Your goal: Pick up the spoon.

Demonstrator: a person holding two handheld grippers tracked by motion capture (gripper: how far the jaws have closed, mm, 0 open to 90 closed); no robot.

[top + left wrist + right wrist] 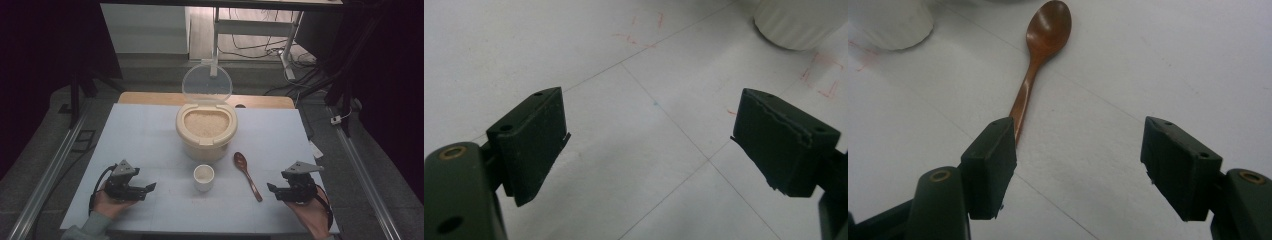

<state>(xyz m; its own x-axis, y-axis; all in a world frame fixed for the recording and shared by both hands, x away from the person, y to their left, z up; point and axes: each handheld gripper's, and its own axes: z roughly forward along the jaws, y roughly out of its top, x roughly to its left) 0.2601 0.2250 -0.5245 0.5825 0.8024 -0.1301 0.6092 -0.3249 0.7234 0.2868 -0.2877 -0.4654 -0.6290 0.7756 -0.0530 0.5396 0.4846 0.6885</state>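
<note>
Near edge, left: left gripper (pixel 148 188) in a hand, jaws spread wide over bare white table (pixel 150 135), nothing between. Near edge, right: right gripper (pixel 270 188), jaws wide too, holding nothing, aimed at the wooden spoon (pixel 247 175). Spoon flat on the table, dark brown and glossy, bowl far, handle end near; in the right gripper view that end hidden behind one jaw, contact impossible to judge. Just left of the spoon, small white cup (pixel 204 177), contents hard to make out. Farther back, centre: cream rice container (pixel 206 131), clear lid (pixel 207 85) raised upright, pale grains inside. Beyond the table, dark floor with cables, blurred.
</note>
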